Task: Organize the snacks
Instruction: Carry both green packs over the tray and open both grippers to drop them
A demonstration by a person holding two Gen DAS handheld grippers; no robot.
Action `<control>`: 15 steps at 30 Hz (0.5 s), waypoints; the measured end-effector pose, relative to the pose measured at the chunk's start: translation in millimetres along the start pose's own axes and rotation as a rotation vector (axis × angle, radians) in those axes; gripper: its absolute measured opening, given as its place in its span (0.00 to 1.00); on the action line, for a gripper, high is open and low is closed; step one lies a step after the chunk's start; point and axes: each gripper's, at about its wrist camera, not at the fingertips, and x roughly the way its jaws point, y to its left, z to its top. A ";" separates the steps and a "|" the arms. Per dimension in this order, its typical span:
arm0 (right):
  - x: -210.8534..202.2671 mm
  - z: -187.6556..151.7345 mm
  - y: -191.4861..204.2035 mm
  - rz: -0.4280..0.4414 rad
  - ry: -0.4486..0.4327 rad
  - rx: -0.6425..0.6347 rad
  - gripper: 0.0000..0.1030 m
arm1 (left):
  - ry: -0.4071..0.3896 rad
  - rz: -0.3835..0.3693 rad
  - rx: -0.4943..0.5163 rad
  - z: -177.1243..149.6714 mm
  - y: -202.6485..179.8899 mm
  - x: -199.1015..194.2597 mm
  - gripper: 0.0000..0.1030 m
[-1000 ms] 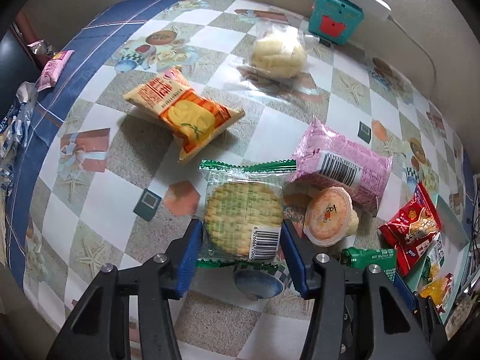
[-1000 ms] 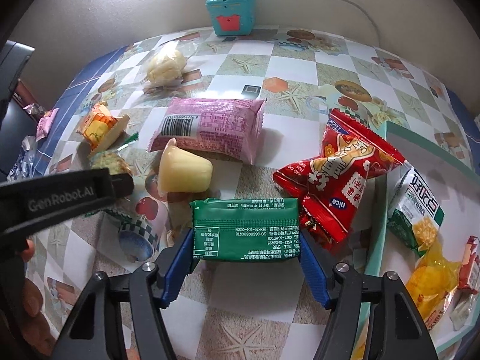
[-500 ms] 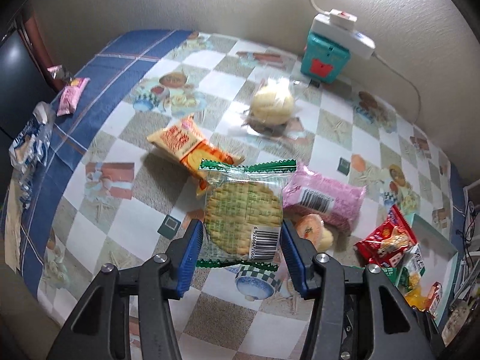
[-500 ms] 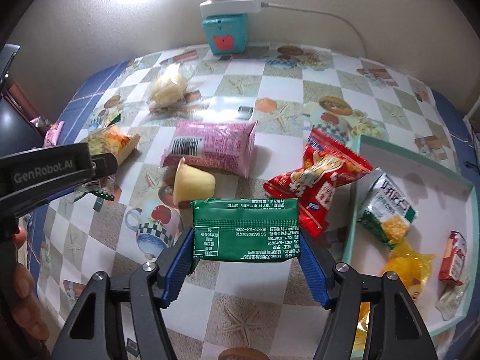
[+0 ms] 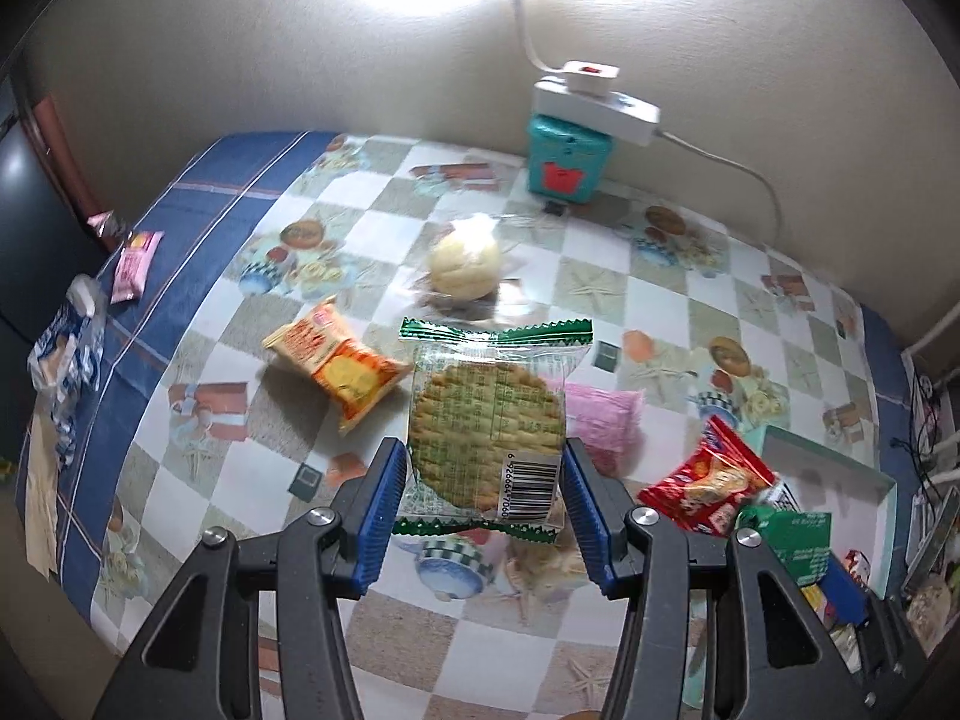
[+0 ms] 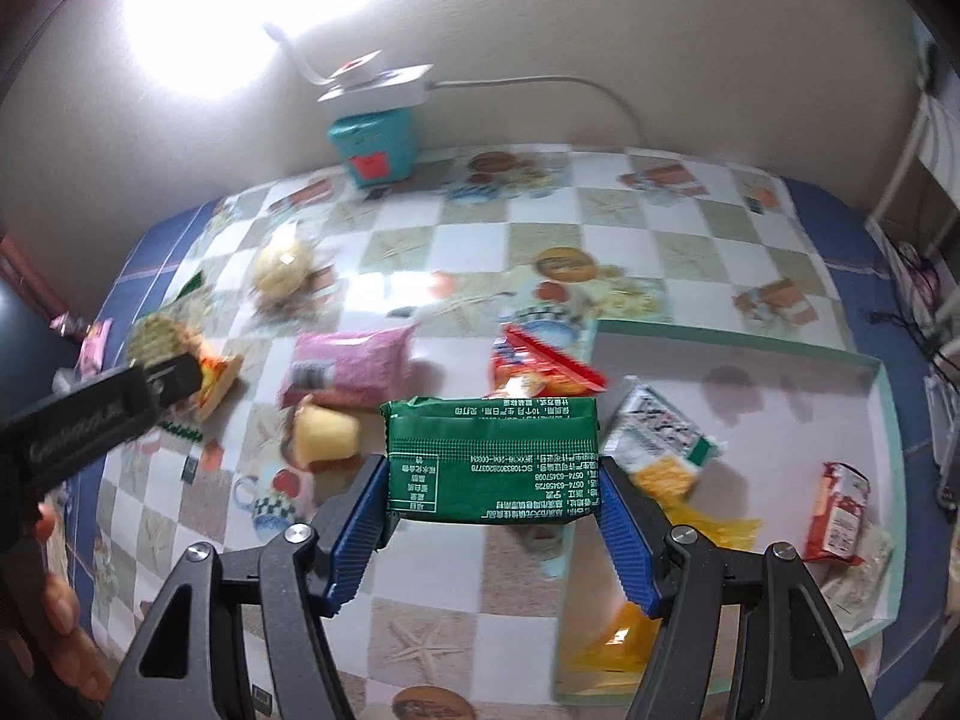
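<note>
My left gripper (image 5: pixel 483 501) is shut on a clear cracker packet with green ends (image 5: pixel 487 426) and holds it well above the table. My right gripper (image 6: pixel 492 510) is shut on a green snack pack (image 6: pixel 492 459), also lifted; the pack shows at the right of the left wrist view (image 5: pixel 792 543). On the checked tablecloth lie an orange packet (image 5: pixel 339 363), a pink packet (image 6: pixel 348 363), a red packet (image 6: pixel 540 369), a jelly cup (image 6: pixel 321 435) and a wrapped bun (image 5: pixel 465 258). A pale green tray (image 6: pixel 864 360) at the right holds several snacks.
A teal box (image 5: pixel 567 159) with a white power strip (image 5: pixel 597 102) and cable stands by the back wall. A small pink packet (image 5: pixel 137 264) and a crumpled wrapper (image 5: pixel 63 354) lie near the table's left edge. The left gripper's body (image 6: pixel 102 420) shows in the right view.
Both grippers have risen higher above the table with their packets still held. The right gripper has shifted toward the tray, which now fills more of its view.
</note>
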 end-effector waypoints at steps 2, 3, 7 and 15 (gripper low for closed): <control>-3.1 1.2 -14.8 -0.012 -0.006 0.032 0.68 | -0.004 -0.006 0.025 -1.2 -12.9 -2.0 0.53; -5.4 1.5 -23.6 -0.021 -0.010 0.049 0.68 | -0.003 -0.010 0.036 -2.1 -19.1 -2.5 0.53; -12.2 2.4 -52.5 -0.069 -0.028 0.098 0.68 | 0.007 -0.052 0.076 -7.7 -46.8 -3.1 0.53; -19.9 -0.5 -120.4 -0.129 -0.043 0.239 0.68 | -0.003 -0.085 0.193 -21.7 -106.7 -8.8 0.53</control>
